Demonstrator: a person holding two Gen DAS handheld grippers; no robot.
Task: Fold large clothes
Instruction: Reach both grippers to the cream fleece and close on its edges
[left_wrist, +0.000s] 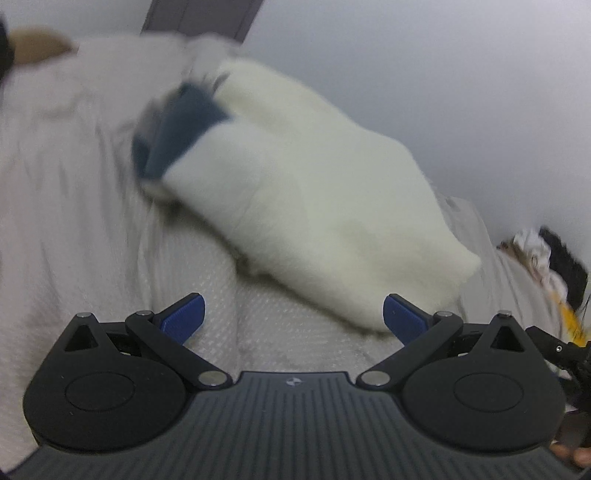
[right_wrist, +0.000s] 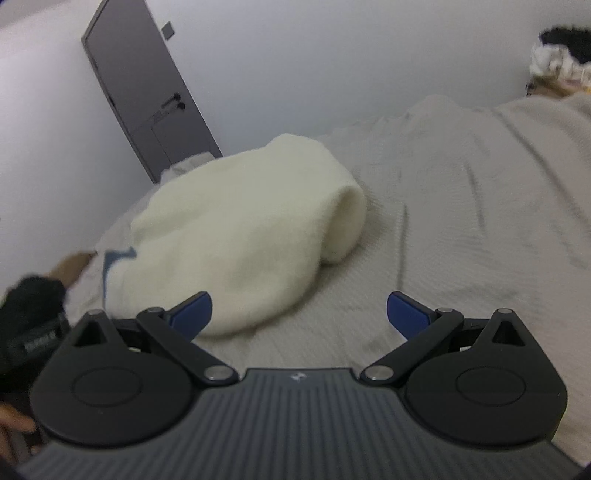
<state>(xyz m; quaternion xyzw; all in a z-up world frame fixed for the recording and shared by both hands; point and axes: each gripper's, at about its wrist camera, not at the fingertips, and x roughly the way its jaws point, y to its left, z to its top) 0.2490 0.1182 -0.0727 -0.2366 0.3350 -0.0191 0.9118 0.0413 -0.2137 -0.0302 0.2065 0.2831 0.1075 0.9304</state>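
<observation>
A cream fleece garment (left_wrist: 314, 206) lies folded into a thick bundle on the bed, with a dark blue patch (left_wrist: 184, 129) at its far end. It also shows in the right wrist view (right_wrist: 240, 236), its rounded fold at the right. My left gripper (left_wrist: 293, 317) is open and empty, just in front of the bundle's near edge. My right gripper (right_wrist: 299, 314) is open and empty, its left finger (right_wrist: 192, 310) over the garment's near edge.
A light grey textured bedspread (right_wrist: 461, 221) covers the bed. A dark grey door (right_wrist: 147, 99) stands in the white wall behind. A pile of other clothes (left_wrist: 546, 266) lies at the bed's far right. A black object (right_wrist: 29, 314) sits at the left.
</observation>
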